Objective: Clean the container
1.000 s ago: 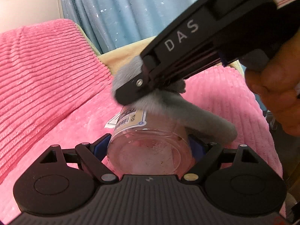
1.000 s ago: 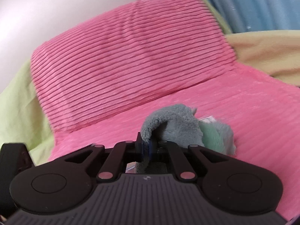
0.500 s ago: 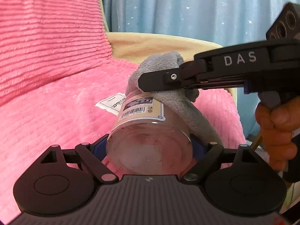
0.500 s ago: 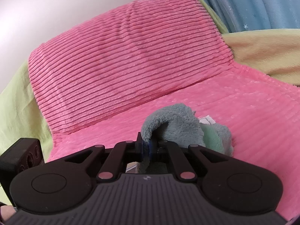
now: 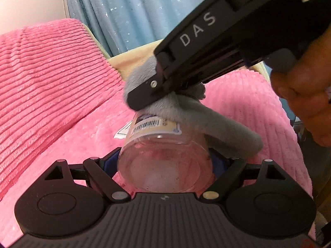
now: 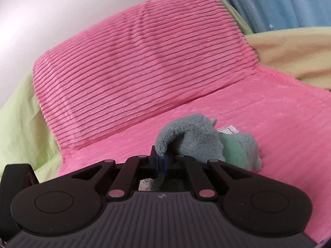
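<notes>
Clear, smooth cylindrical container pinched in left hand-held gripper; fluffy grey cloth clamped by right hand-held gripper, pressing container's 12 o'clock side.

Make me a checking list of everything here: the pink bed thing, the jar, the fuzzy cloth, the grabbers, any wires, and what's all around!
Surface: pink ribbed blanket, a white paper tag lying on it.
Job's things: clear labelled jar, on its side; grey cloth pressed on its upper wall.
Clutter: nothing seen.
Grippers: left tool shut on the jar; right tool shut on the cloth, a hand holding it.
Cables: nothing seen.
Surroundings: blue starry curtain, pink cushion, yellow blanket, green sheet.
</notes>
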Demonstrator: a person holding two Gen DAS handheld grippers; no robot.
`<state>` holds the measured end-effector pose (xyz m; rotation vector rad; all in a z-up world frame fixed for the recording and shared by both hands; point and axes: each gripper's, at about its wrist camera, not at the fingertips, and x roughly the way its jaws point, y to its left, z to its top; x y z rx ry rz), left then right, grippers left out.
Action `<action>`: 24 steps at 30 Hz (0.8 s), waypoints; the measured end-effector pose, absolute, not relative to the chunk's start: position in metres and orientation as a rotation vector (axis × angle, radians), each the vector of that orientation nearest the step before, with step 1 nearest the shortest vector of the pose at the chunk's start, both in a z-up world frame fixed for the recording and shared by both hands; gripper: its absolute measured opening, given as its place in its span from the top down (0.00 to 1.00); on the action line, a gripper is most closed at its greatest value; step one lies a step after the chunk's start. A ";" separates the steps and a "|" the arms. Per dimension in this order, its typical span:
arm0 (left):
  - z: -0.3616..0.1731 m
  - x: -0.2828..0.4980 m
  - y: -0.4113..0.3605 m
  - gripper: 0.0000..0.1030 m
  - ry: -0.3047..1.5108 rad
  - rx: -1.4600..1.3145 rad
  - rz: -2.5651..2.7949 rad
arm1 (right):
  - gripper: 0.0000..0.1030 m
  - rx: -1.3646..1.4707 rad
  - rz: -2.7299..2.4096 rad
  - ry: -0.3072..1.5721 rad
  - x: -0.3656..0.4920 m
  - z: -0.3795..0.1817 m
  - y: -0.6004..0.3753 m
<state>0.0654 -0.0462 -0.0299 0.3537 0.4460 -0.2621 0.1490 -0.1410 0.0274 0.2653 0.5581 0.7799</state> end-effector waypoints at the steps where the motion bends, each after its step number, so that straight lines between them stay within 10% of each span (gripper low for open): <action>1: -0.028 0.067 -0.041 0.15 0.457 0.298 -0.274 | 0.98 0.262 0.779 0.556 0.148 0.027 -0.141; 9: -0.024 0.082 0.000 0.16 0.541 -0.084 -0.343 | 0.98 0.230 0.783 0.548 0.146 0.028 -0.136; 24: -0.028 0.063 -0.040 0.17 0.468 0.305 -0.251 | 0.97 0.222 0.900 0.585 0.139 0.029 -0.132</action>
